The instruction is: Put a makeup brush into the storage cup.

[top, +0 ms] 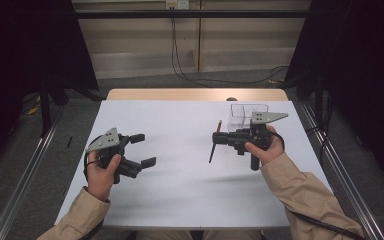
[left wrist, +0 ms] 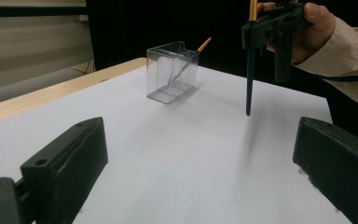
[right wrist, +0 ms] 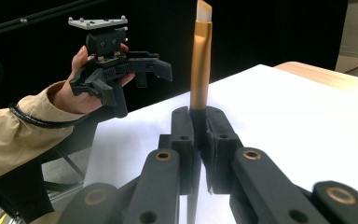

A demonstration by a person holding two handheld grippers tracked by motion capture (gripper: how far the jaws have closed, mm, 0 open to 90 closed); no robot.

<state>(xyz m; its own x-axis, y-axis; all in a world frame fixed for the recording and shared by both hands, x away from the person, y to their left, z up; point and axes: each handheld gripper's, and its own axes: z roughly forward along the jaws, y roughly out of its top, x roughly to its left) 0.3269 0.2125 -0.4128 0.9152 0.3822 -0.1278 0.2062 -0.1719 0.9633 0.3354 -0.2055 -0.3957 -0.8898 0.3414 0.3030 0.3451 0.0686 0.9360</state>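
Desk: white-topped desk (top: 180,190) with a wooden far edge, spanning the frame's middle.
Box: clear plastic box (top: 247,116), right of centre, already holding one brush.
Left tool (top: 142,150): lower left, jaws wide, empty.
Right tool (top: 216,139): centre right, clamped on the brush.
Brush: slim dark-and-orange paintbrush (top: 213,149), light, stiff, slippery; gripped mid-handle, long axis near vertical, orange end up.

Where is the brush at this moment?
The brush is clamped in the right hand-held gripper, held above the white table right of centre in the high view, just in front of the clear box.
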